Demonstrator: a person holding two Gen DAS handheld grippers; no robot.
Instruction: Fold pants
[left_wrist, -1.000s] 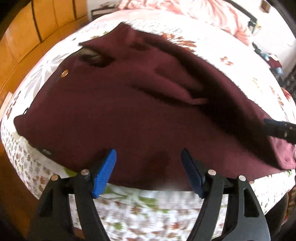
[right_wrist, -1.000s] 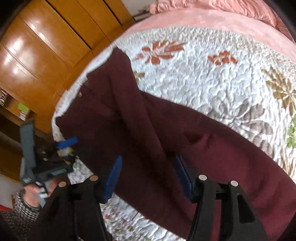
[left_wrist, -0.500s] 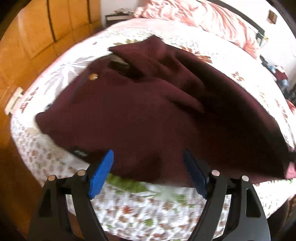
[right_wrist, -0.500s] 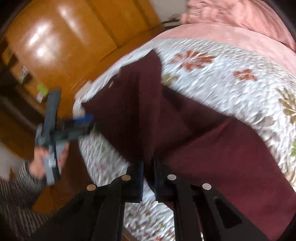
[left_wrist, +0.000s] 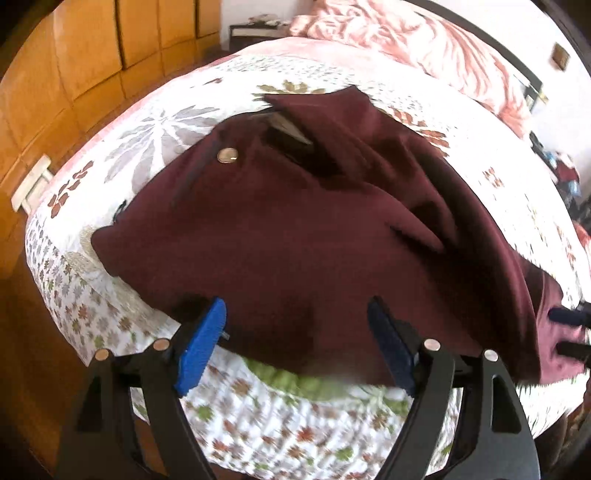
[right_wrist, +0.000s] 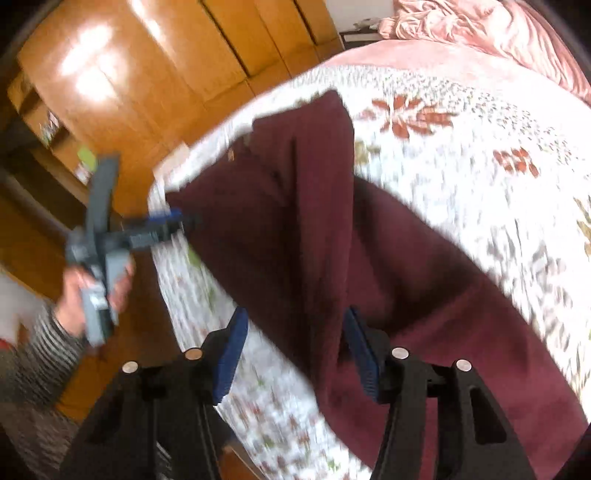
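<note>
- Left wrist view: the left gripper, black with blue pads, has its jaws spread wide and holds nothing; it hovers above the near edge of the dark maroon fabric pants.
- The pants lie crumpled on the white floral quilted bed, waistband with a round metal button up and to the left, fabric running right.
- At the far right edge the right gripper's dark tips show at the pants' end, too cut off to judge.
- Right wrist view: the right gripper has its jaws opening, a fold of the pants between the blue pads without being clearly pinched.
- The left gripper is held by a hand in a striped sleeve at the pants' far-left corner.
- No writing is readable.
</note>
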